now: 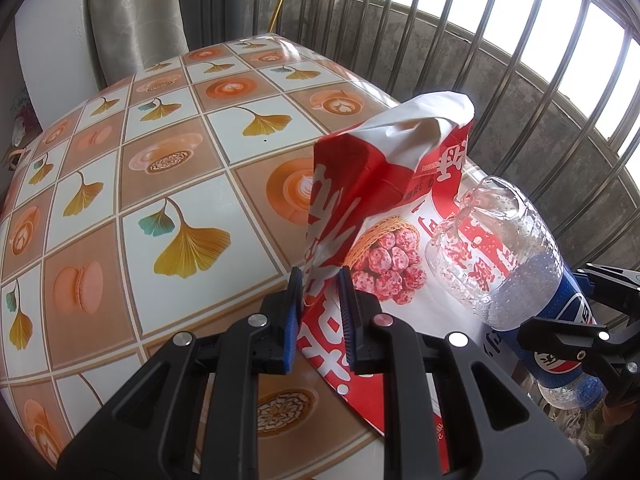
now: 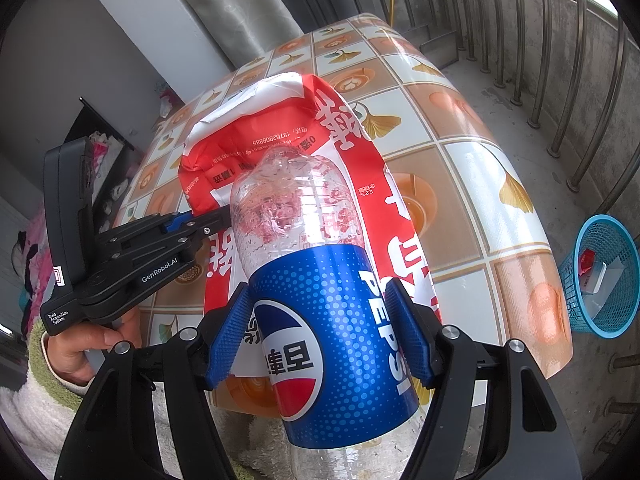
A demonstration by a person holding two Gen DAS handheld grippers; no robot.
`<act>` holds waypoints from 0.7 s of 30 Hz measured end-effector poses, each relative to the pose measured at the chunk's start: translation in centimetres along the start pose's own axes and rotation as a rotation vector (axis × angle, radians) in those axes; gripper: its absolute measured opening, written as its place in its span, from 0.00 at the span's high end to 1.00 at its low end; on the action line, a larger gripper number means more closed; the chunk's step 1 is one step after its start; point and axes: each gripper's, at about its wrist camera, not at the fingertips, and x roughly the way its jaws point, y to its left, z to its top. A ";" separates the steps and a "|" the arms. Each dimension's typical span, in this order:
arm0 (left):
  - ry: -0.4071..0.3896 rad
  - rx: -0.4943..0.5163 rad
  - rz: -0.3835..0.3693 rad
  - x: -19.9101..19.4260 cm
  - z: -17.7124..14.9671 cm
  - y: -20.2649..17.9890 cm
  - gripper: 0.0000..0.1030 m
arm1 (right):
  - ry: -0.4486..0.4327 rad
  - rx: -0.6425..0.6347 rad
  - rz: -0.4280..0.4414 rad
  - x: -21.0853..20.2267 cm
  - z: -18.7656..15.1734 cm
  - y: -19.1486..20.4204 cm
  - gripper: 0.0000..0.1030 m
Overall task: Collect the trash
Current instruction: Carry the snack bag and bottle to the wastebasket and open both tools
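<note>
1. The left gripper (image 1: 320, 312) sits at the bottom centre of the left wrist view, its blue-padded fingers (image 1: 294, 312) drawn narrow and pinching a fold of the red and white snack bag (image 1: 384, 184).
2. The bag rises from that pinch toward the middle right of the frame, its white torn top curling over; its lower printed panel, showing a basket of pink balls, lies on the worktop (image 1: 160, 200).
3. In the right wrist view the right gripper (image 2: 326, 336) fills the bottom of the frame, its fingers (image 2: 230, 332) set wide and pressed against both sides of the blue label of the Pepsi bottle (image 2: 320, 300).
4. The bottle is clear plastic and looks empty; its clear end points up the frame and overlaps the bag behind it.
5. In the left wrist view the same bottle lies at the right of the frame, just beside the bag, with the right gripper's black fingers on its label at the right edge.
6. The worktop is covered with a glossy cloth of ginkgo-leaf, coffee-cup and macaron squares.
7. A hand (image 2: 80, 344) in a fleecy sleeve holds the left gripper's handle at the lower left of the right wrist view.
8. A blue mesh basket (image 2: 600, 276) stands on the floor at the right edge, beyond the worktop, with some red and white items inside.
9. Metal railings (image 1: 500, 60) run along the upper right.
</note>
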 end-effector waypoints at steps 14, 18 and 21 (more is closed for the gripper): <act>-0.078 0.027 -0.022 -3.6 1.6 -0.8 0.96 | -0.032 0.089 0.114 -0.9 0.4 -1.6 0.38; -0.130 0.050 -0.028 -5.9 2.8 -2.1 0.97 | -0.091 0.116 0.153 -2.4 0.7 -2.4 0.38; -0.166 0.078 -0.047 -7.6 3.4 -3.9 0.97 | -0.130 0.143 0.165 -3.6 0.6 -3.5 0.39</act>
